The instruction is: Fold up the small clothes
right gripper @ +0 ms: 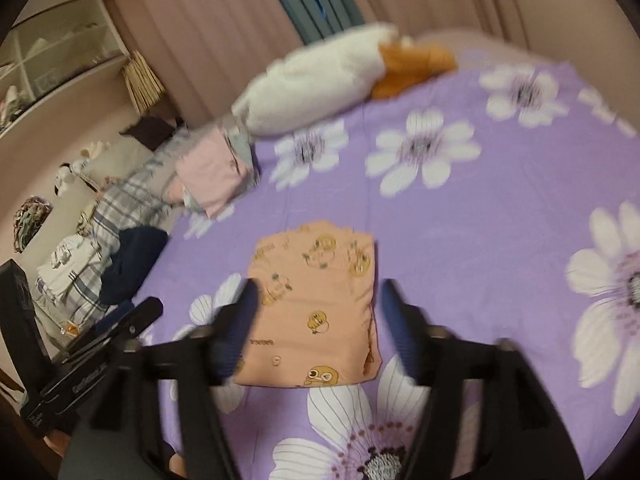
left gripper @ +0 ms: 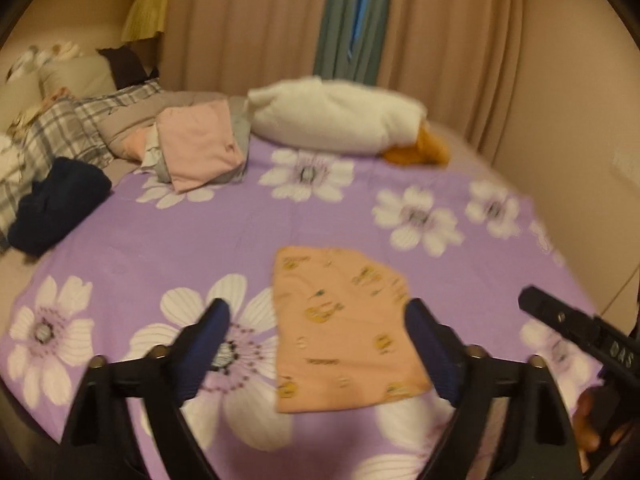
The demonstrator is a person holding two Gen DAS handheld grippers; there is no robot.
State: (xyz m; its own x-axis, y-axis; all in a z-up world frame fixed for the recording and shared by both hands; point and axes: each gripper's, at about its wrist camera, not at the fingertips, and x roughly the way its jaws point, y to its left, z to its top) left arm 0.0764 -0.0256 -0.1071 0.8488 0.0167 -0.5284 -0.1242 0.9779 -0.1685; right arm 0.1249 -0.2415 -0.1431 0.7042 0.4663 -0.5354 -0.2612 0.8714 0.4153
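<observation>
A small peach garment with yellow cartoon prints [left gripper: 344, 332] lies folded flat on the purple flowered bedsheet [left gripper: 180, 240]. My left gripper [left gripper: 320, 320] hovers above its near edge, jaws wide apart, nothing between the pads. In the right wrist view the same garment [right gripper: 316, 304] lies flat under my right gripper [right gripper: 320, 312], which also stands open and holds nothing. The right gripper's black body [left gripper: 576, 332] shows at the left view's right edge, and the left gripper's body [right gripper: 112, 332] shows at the right view's left edge.
A folded pink garment [left gripper: 200, 148] rests on grey cloth at the far left of the bed. Beside it lie a dark navy garment [left gripper: 56, 204], a plaid blanket [left gripper: 60, 132] and a white plush toy with orange feet [left gripper: 332, 120]. Curtains [left gripper: 256, 20] hang behind the bed.
</observation>
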